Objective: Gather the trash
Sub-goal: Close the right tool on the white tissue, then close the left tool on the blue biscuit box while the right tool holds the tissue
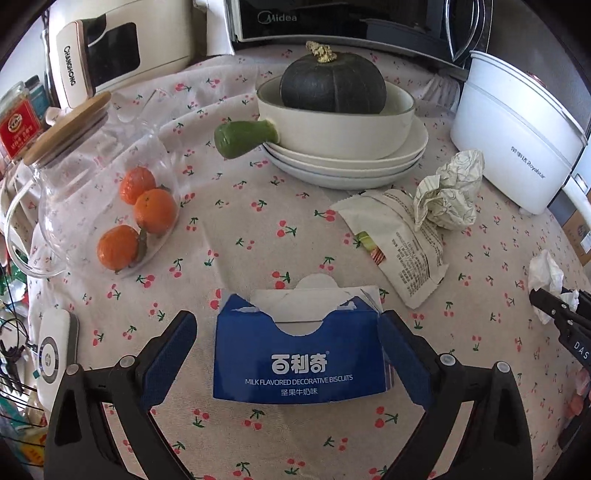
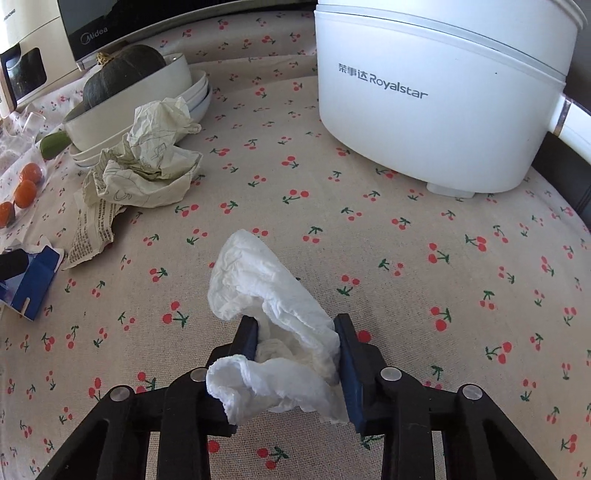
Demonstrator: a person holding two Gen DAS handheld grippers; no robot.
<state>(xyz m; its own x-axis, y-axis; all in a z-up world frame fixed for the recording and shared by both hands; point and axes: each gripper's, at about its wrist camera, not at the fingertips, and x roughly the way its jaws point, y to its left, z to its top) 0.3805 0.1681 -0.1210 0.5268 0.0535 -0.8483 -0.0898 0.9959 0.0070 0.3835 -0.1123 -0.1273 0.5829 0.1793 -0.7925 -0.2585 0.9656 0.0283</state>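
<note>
Two pieces of trash were in hand on the cherry-print tablecloth. The right gripper was clamped on a crumpled white tissue — secure enough to carry. The left gripper stood spread around a torn blue biscuit box, one pad seemingly touching; squeezing gently at mid-height should avoid crushing it. A snack wrapper and paper ball lay beyond. No bin was visible — destination unknown.

a cherry-print tablecloth covers the table; a black microwave stands behind.
</note>
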